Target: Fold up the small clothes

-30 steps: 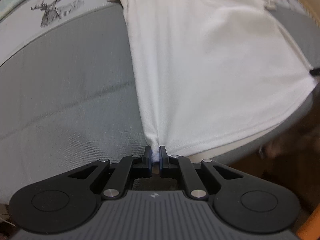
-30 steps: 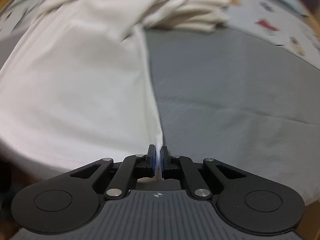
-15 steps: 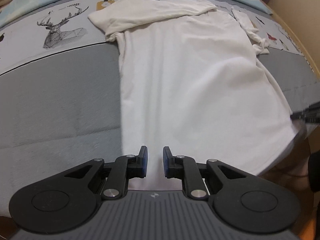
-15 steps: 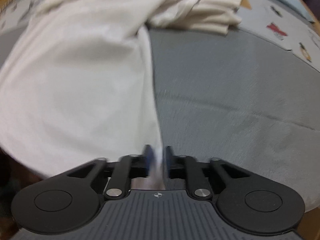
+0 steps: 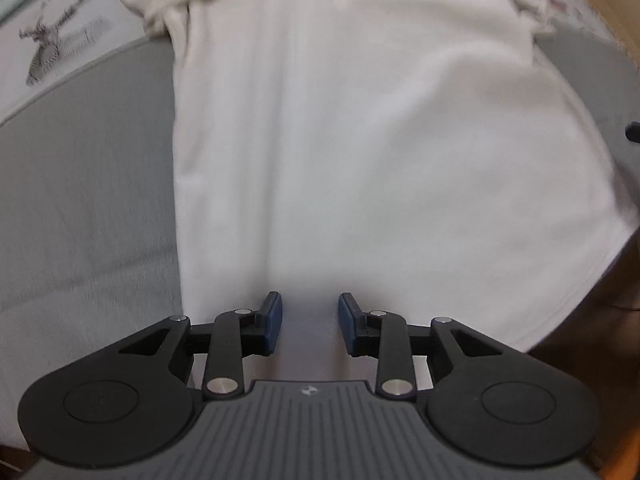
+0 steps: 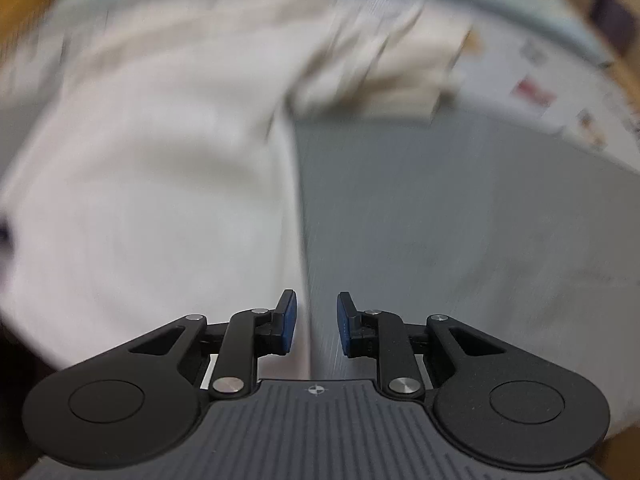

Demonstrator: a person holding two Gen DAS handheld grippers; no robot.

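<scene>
A white T-shirt lies spread flat on the grey bed cover, hem toward me, sleeves at the far end. My left gripper is open and empty over the hem's left part. My right gripper is open and empty over the shirt's right edge; this view is blurred. The shirt fills its left half, with a bunched sleeve at the far end. The other gripper's tip shows at the right edge of the left wrist view.
The grey cover lies to the right of the shirt. Beyond it is a pale printed sheet with a deer drawing and small pictures. The bed's front edge drops off at the lower right.
Both grippers have let go of the shirt's hem corners and opened wider. The shirt now lies flat. Both grippers have moved forward over the shirt; the right view is blurred by motion.
</scene>
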